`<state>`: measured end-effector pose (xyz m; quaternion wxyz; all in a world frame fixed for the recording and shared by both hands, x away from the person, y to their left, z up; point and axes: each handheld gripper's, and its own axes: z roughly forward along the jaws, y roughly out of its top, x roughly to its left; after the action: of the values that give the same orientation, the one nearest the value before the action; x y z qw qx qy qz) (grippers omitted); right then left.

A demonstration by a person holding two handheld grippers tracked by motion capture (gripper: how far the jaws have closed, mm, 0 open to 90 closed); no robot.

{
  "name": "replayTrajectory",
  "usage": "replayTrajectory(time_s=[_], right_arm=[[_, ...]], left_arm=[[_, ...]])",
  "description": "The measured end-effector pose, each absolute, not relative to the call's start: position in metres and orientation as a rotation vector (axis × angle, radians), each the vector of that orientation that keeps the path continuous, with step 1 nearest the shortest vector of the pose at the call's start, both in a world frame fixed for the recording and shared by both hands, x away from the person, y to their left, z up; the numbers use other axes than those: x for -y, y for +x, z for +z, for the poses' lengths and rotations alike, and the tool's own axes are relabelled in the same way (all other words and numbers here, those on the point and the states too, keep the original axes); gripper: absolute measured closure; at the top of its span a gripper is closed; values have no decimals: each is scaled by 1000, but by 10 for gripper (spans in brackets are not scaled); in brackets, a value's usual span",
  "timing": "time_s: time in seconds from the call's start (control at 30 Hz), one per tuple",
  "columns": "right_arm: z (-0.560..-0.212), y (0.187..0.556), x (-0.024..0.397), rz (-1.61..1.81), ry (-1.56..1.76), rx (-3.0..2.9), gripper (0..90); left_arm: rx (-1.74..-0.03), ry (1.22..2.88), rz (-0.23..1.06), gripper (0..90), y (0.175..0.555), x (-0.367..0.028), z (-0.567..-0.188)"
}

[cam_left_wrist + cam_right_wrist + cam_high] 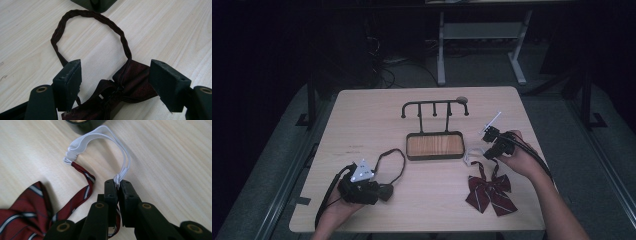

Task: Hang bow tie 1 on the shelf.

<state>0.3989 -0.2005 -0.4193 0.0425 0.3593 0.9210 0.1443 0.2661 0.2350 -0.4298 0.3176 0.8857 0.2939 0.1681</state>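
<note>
Risk first: right gripper (117, 187) is pinching the white elastic loop (100, 135) of the striped bow tie (488, 192) with jaws closed on just a thin edge of the band. Judgement: the elastic is stretchy and narrow, so any pull is likely stretching it before the tie moves, and it could be slipping out from between the jaw tips; the tie body, lying behind and left of these jaws, would then be dragging on the wood.

Left gripper (116, 80) is sitting with jaws wide apart, straddling the knot of the dark bow tie (125, 85), holding nothing. The dark strap (100, 18) is arching ahead of the jaws. Judgement: closing here could be catching bulky folded fabric unevenly, or missing the strap altogether.

Rack with hooks (434, 107) and its wooden tray base (435, 145) are standing beyond both grippers; snagging a loop on the wrong hook looks possible.

Surface: pale wood-grain table (362, 115), smooth, little grip. Room is lying dark; a desk frame (482, 45) and floor cables (387, 70) are showing beyond the far edge.
</note>
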Motion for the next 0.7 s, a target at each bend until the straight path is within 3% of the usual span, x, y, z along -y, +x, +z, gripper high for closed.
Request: replayTrajectory(time_s=[0.7], right_arm=[[-380, 378, 207, 549, 1008, -2849, 847]], left_arm=[[-776, 2328, 436, 271, 266, -235, -431]])
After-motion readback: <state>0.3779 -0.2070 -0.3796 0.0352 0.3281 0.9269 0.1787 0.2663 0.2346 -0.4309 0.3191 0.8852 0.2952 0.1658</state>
